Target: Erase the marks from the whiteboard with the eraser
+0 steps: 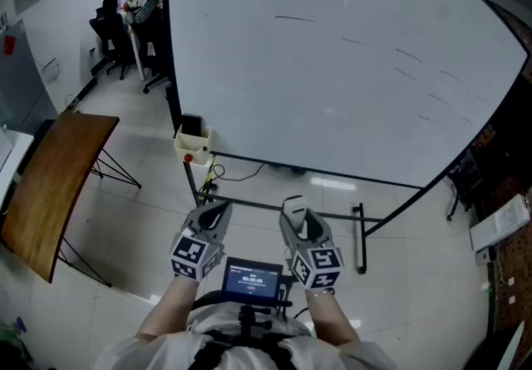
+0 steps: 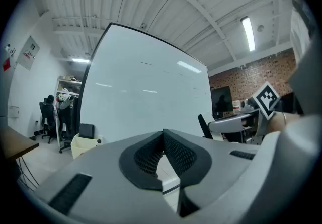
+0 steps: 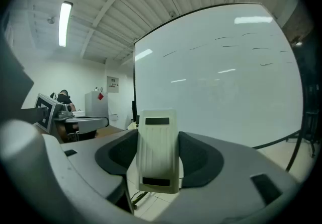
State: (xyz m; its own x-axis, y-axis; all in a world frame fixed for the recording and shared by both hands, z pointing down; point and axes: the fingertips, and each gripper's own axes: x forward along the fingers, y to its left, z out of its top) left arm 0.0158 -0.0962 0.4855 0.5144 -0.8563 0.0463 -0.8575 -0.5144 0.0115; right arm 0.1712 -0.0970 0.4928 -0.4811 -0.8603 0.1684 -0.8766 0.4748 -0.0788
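A large whiteboard on a black wheeled stand fills the upper head view, and it carries several short dark marks, mostly at its right side. A cream eraser stands upright between the jaws of my right gripper, which is shut on it. My left gripper is shut with nothing between its black pads. Both grippers are held low, well short of the whiteboard, which also shows in the left gripper view as whiteboard.
A wooden folding table stands at the left. A small cream bin sits at the board's lower left corner. Office chairs and a desk are at the back left. Brick wall and shelves lie at the right.
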